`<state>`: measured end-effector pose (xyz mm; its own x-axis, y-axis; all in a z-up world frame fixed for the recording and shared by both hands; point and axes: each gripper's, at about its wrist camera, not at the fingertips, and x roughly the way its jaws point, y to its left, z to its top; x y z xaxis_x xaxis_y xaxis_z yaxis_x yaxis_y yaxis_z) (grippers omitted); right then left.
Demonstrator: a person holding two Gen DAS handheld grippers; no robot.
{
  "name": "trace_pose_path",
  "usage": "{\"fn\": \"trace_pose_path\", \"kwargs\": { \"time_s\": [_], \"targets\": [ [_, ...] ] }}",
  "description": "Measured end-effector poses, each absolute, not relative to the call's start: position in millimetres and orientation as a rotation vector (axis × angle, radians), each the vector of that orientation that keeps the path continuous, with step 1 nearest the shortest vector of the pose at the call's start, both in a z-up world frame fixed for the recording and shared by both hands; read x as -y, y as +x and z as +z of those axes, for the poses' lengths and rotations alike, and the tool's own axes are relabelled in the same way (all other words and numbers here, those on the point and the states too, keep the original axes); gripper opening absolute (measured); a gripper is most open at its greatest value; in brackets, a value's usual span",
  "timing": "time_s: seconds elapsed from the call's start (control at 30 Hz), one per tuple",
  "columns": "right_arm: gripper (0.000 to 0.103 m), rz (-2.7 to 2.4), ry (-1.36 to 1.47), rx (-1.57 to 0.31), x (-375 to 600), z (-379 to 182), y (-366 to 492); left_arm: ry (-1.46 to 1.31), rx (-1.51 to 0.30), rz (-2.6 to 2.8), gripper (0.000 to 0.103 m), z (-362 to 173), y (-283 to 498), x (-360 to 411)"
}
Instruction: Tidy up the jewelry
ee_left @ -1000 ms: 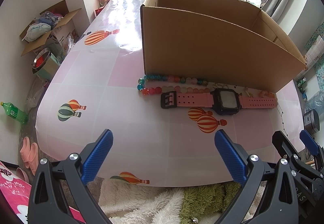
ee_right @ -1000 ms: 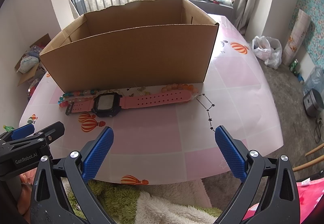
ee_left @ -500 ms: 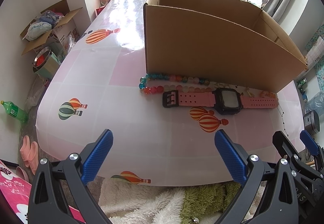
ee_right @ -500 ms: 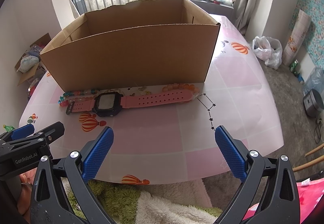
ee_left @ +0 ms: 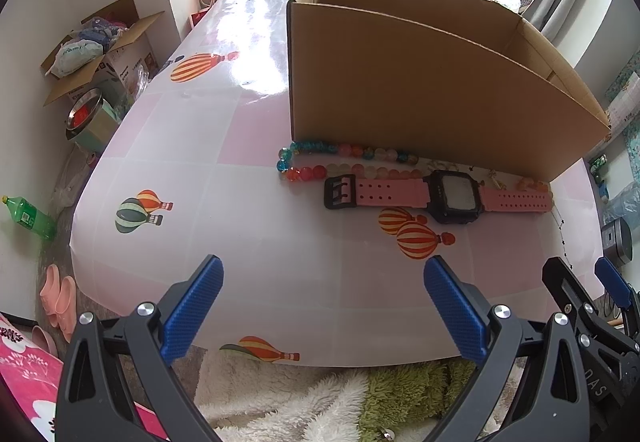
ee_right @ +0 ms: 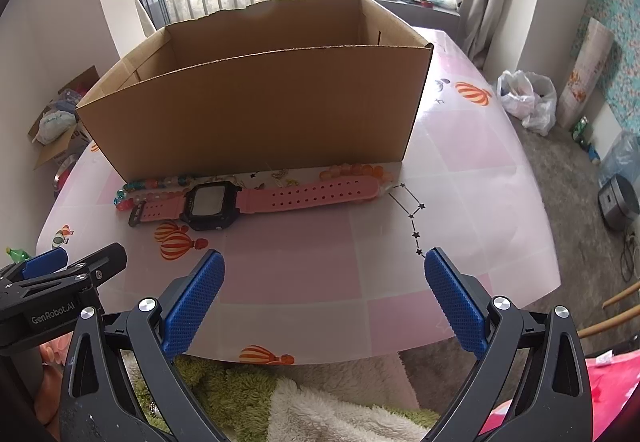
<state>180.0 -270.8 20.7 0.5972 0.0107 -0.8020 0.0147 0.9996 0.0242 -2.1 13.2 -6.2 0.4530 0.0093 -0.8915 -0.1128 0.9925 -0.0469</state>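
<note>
The left gripper [ee_left: 323, 308] hangs over the near edge of the table [ee_left: 240, 242] with its jaws spread wide and nothing between them. Ahead of its left finger and well beyond the tips lies the bead necklace [ee_left: 344, 161], a doubled strand of blue, orange and pale beads whose looped end points left and whose long axis runs left to right along the foot of the cardboard box [ee_left: 420, 94], touching or just beside the box wall. Just nearer than the beads, ahead of the gap between the jaws and reaching past the right finger, the pink watch [ee_left: 440, 196] lies flat and stretched out straight, face up, its black buckle end pointing left and its holed strap end pointing right, parallel to the box's front wall. The right gripper [ee_right: 323, 298] is likewise wide open and empty, held over the near part of the table beside the left gripper, whose fingers show at the lower left of the right wrist view. From the right gripper, the watch sits ahead and mostly to the left of the jaw gap, its dial beyond the left finger and its strap tip ending ahead of the gap; more orange beads [ee_right: 356, 171] lie just behind that strap end, against the box.
</note>
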Motion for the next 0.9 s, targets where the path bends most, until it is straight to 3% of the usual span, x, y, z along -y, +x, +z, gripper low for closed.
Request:
{"fn": "trace_pose_path", "kwargs": {
  "time_s": [0.9],
  "targets": [
    [0.095,0.052,0.028,-0.876,274,25,208,-0.12,-1.15,0.064,0.099,-32,19,-21]
  ]
}}
